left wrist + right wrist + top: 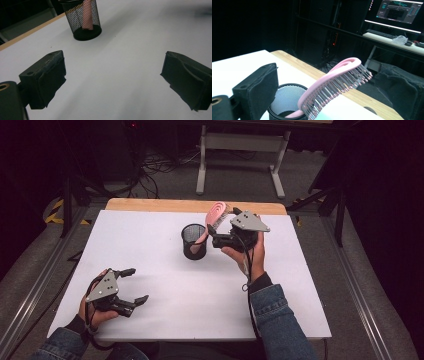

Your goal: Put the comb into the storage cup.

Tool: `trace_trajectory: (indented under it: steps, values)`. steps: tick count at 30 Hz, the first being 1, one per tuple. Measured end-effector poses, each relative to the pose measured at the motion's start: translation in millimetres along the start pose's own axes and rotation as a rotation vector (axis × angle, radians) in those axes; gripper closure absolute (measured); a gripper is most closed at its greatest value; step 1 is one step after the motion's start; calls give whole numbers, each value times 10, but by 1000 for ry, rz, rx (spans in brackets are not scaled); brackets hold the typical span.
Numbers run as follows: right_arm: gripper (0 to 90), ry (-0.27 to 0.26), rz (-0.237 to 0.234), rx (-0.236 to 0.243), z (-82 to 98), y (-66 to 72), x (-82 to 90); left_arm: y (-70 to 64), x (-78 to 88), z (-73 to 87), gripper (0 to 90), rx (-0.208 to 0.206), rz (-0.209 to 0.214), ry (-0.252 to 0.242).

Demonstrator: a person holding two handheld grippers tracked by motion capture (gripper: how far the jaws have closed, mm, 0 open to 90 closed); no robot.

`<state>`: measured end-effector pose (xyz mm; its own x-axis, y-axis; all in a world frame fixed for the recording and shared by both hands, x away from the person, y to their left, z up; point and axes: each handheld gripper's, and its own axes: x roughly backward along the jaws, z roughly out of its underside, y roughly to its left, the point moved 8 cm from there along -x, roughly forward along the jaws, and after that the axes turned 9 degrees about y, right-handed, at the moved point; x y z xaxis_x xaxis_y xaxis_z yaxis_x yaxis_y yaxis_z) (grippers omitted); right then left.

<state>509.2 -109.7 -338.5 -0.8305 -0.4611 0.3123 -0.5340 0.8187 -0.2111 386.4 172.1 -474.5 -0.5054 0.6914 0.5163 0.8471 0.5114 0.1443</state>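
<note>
Lower left of the high view: left gripper (134, 285) rests low over the white table (150, 235), jaws wide apart, nothing between them. Centre, slightly up: black mesh cup (194, 241) stands upright. Pink brush (212, 220) sits handle-down in the cup, leaning, head above the rim. Right of the cup: right gripper (214, 237), jaws apart either side of the brush, not clamped.

The pink hairbrush (212, 222) stands tilted, handle down in the black mesh cup (194, 241), just above the frame centre, bristles facing right.
</note>
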Motion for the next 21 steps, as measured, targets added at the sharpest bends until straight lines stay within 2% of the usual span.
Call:
trace_trajectory:
  steps: [21]
  values:
    - [61,-1,23,56,1,6,204,-1,-9,6,62,-5,-5,7]
